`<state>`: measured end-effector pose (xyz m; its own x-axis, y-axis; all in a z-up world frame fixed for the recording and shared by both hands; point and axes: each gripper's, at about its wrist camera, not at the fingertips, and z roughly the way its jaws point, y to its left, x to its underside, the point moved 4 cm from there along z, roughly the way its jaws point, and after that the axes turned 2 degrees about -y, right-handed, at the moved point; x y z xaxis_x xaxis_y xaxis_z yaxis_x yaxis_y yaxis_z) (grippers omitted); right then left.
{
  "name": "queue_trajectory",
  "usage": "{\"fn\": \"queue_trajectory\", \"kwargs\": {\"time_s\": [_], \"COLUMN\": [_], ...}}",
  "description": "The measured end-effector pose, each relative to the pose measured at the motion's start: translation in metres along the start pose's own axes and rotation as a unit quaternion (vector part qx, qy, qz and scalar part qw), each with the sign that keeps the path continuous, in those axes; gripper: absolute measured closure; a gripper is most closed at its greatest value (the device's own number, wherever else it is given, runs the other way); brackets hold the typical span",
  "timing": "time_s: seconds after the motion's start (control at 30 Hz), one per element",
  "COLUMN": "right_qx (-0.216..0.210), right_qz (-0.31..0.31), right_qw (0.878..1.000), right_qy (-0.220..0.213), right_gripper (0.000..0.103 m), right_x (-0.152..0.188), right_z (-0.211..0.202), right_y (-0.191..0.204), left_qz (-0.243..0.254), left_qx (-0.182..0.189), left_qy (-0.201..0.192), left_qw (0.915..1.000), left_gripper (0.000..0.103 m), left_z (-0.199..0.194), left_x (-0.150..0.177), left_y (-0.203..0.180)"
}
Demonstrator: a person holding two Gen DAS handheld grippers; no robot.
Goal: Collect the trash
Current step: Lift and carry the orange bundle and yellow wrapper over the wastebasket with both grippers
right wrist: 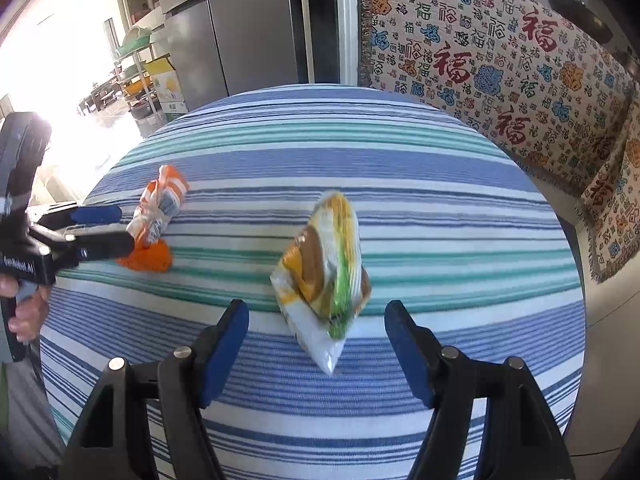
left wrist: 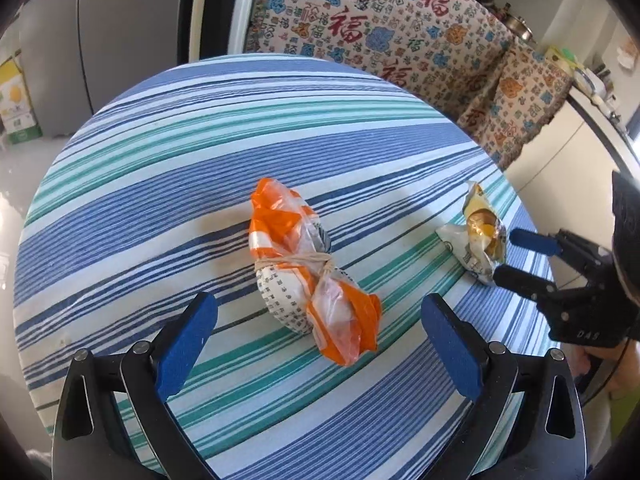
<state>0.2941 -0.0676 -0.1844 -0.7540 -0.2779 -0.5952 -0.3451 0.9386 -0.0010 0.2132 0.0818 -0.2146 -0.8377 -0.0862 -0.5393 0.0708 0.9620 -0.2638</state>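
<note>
I hold my left tool (left wrist: pixel 318 322) released, its two blue-padded fingers (left wrist: pixel 185 346) spread wide over the round counter (left wrist: pixel 160 152) covered in a blue, teal and white striped cloth. Between and just ahead of those fingers lies a crumpled orange and clear plastic bag (left wrist: pixel 310 268) wrapped around a white printed bundle and cinched at the middle with a tan rubber band (left wrist: pixel 296 259); it rests on the cloth and neither pad touches it. My right tool (right wrist: pixel 316 350) is likewise released, its blue pads (right wrist: pixel 224 352) well apart, and just ahead of the gap sits a crumpled white, yellow and green snack wrapper (right wrist: pixel 324 276), tilted up on one edge on the striped cloth, free of both pads. From the left wrist view that same wrapper (left wrist: pixel 478 236) sits near the counter's right side, with the right tool (left wrist: pixel 505 258) just beside it, fingertips close to the wrapper's near side. From the right wrist view my left tool (right wrist: pixel 124 229) reaches in from the left edge, its tips right at the orange bag (right wrist: pixel 154 224). Behind the counter hangs a cream fabric throw (right wrist: pixel 500 68) printed with red and blue characters, and a grey refrigerator (right wrist: pixel 240 28) stands farther back.
</note>
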Motion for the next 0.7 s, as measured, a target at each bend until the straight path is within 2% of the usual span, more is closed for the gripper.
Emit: {"fn": "queue_trajectory", "kwargs": {"time_s": [0.07, 0.13, 0.17, 0.2, 0.23, 0.3, 0.37, 0.5, 0.6, 0.7], "right_qx": [0.009, 0.013, 0.012, 0.018, 0.016, 0.002, -0.003, -0.005, -0.010, -0.013], "right_qz": [-0.008, -0.005, 0.005, 0.015, 0.025, 0.045, 0.061, 0.081, 0.095, 0.120], "right_qw": [1.000, 0.999, 0.998, 0.998, 0.998, 0.998, 0.998, 0.997, 0.995, 0.993], "right_qy": [0.020, 0.047, 0.058, 0.058, 0.053, 0.038, 0.025, 0.003, -0.007, -0.016], "right_gripper": [0.031, 0.032, 0.038, 0.053, 0.061, 0.071, 0.072, 0.074, 0.074, 0.074], "right_x": [-0.009, -0.011, -0.010, -0.009, -0.008, -0.005, 0.001, 0.015, 0.029, 0.049], "right_z": [0.012, 0.027, 0.032, 0.031, 0.027, 0.013, -0.002, -0.030, -0.053, -0.080], "right_y": [0.003, 0.003, -0.001, -0.004, -0.007, -0.013, -0.019, -0.033, -0.047, -0.069], "left_qz": [0.006, 0.004, 0.002, -0.001, -0.006, -0.007, 0.001, 0.011, 0.023, 0.060], "left_qx": [-0.019, -0.041, -0.050, -0.050, -0.046, -0.051, -0.042, -0.002, 0.025, 0.044], "left_qy": [-0.001, -0.002, -0.002, -0.002, -0.001, -0.011, -0.021, -0.039, -0.038, -0.038], "left_qw": [0.9998, 0.9991, 0.9987, 0.9988, 0.9989, 0.9986, 0.9989, 0.9992, 0.9987, 0.9965], "left_gripper": [0.005, 0.014, 0.024, 0.040, 0.050, 0.051, 0.053, 0.053, 0.053, 0.053], "left_z": [0.004, 0.011, 0.013, 0.015, 0.016, 0.014, 0.010, 0.000, -0.004, -0.010], "left_x": [-0.002, -0.004, -0.004, -0.003, -0.002, -0.003, -0.002, -0.001, 0.005, 0.011], "left_y": [-0.004, -0.003, -0.002, -0.001, -0.001, -0.002, -0.009, -0.031, -0.059, -0.104]}}
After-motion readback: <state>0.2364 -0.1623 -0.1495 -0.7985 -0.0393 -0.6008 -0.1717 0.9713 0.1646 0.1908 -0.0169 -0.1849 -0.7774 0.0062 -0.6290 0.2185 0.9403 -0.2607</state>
